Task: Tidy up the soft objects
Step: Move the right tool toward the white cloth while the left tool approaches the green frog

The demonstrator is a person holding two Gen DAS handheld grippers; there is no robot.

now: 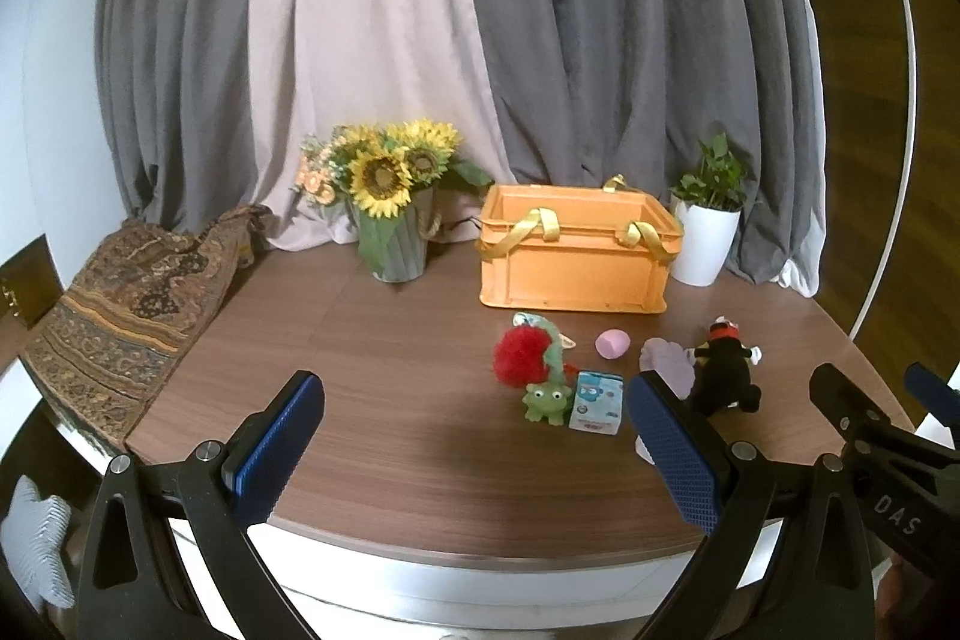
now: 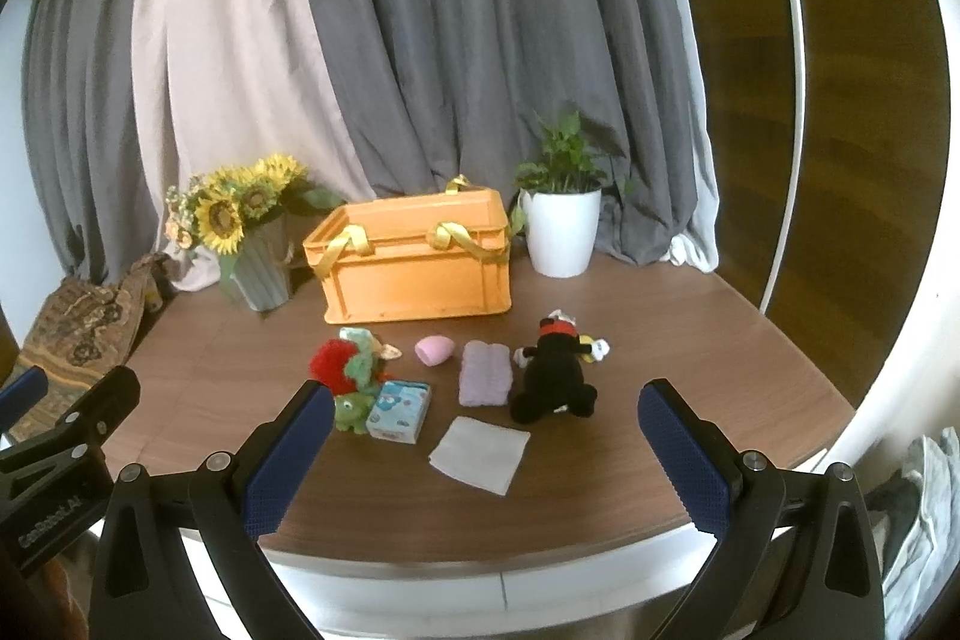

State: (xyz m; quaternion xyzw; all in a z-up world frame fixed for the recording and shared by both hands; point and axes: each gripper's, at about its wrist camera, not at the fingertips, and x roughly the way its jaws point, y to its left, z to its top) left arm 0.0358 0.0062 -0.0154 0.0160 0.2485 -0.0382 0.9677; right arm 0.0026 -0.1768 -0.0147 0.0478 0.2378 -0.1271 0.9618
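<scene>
My left claw [image 1: 474, 436] hangs level over the near edge of the wooden table [image 1: 384, 436], its blue pads spread wide and holding nothing. My right claw [image 2: 486, 448] sits beside it at the same height, likewise released and empty, pointing toward the back.

Just ahead of my right fingers lies a flat grey cloth [image 2: 480, 453]. Beyond it sit a folded lilac towel [image 2: 486, 373] and a black plush toy [image 2: 553, 376], side by side. Toward my left pad are a tissue pack [image 2: 399, 411], a green frog toy [image 2: 354, 409], and a red pompom [image 2: 332, 367]. A pink egg-shaped sponge [image 2: 432, 350] rests farther on. The orange crate [image 2: 414, 262] stands behind them all, between the sunflower vase [image 2: 252, 244] and a white potted plant [image 2: 561, 220].
</scene>
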